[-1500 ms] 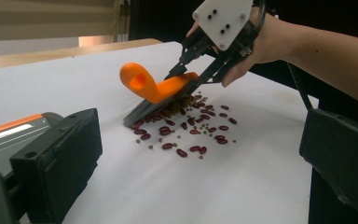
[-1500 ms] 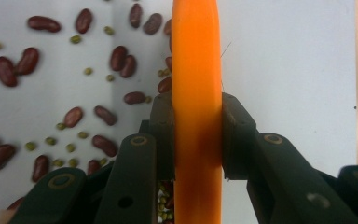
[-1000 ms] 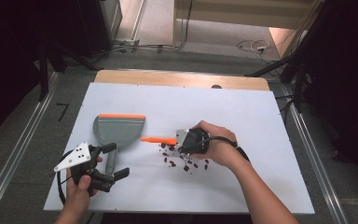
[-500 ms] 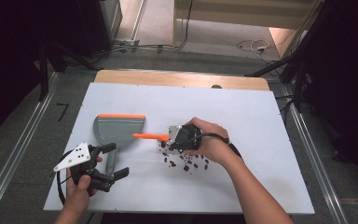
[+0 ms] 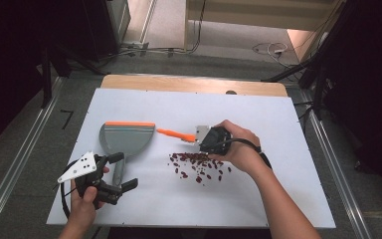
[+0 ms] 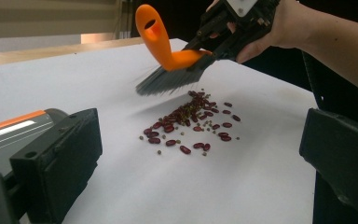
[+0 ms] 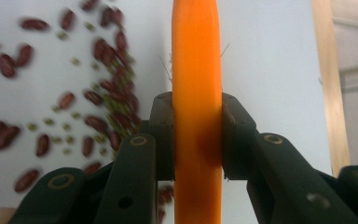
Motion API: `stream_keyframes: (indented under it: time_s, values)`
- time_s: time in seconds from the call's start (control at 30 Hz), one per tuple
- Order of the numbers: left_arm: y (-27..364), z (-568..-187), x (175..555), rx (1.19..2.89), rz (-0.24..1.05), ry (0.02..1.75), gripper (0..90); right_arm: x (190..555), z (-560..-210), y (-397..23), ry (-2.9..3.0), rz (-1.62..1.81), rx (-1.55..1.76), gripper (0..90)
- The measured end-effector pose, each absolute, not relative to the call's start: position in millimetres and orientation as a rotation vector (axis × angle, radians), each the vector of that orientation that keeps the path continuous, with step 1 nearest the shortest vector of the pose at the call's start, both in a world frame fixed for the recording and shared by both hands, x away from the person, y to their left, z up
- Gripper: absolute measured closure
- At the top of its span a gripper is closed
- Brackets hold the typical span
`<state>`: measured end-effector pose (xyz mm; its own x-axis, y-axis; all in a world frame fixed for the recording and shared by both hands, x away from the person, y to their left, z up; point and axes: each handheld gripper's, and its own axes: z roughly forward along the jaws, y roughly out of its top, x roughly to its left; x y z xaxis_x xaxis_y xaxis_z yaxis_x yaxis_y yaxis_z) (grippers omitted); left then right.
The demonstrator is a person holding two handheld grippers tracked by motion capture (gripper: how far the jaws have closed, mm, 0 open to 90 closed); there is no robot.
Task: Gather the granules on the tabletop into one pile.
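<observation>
While right hand-held gripper (image 7: 196, 135) clamps brush (image 6: 168, 60) above beans (image 5: 196, 167) — left hand-held gripper (image 5: 122, 172) gapes astride dustpan (image 5: 124, 139) handle.

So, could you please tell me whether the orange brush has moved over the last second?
Yes. The orange brush has shifted right, away from the dustpan, carried by the right claw, and hangs above the beans.

White flat-topped desk (image 5: 278, 119) with a light wooden strip (image 5: 194, 82) along its far edge. Grey floor (image 5: 25, 129) around it, metal rails (image 5: 10, 174) running down both sides. Black cables (image 5: 164, 49) and a white cable coil (image 5: 271, 48) lie on the floor beyond the desk. Dark equipment and black drapes left and right. Pale wooden panel (image 5: 258, 10) at the back, warm light patch on the floor far right.
</observation>
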<state>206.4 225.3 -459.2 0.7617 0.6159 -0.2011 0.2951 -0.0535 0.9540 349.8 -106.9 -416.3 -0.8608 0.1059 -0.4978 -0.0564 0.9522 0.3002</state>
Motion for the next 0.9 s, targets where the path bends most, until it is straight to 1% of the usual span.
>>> stream_keyframes:
  time_s: [0.23, 0.4, 0.57, 0.67, 0.9]
  values:
    - [225.6, -459.2, 206.8, 1.647, 0.303, 0.738, 0.1, 362.4, -418.6, -144.9, 2.543, 0.311, 0.358, 68.8]
    - [224.4, -459.2, 206.8, 1.649, 0.301, 0.738, 0.1, 361.8, -427.9, -161.3, 2.522, 0.237, 0.595, 68.8]
    - [223.4, -459.0, 206.5, 1.651, 0.299, 0.739, 0.1, 357.2, -434.9, -160.5, 2.519, 0.219, 0.743, 68.8]
    - [223.3, -458.9, 206.5, 1.651, 0.3, 0.737, 0.1, 353.2, -435.4, -152.4, 2.512, 0.181, 0.771, 68.8]
    - [224.9, -458.5, 206.4, 1.65, 0.302, 0.735, 0.1, 347.9, -431.7, -136.5, 2.547, 0.216, 0.851, 68.9]
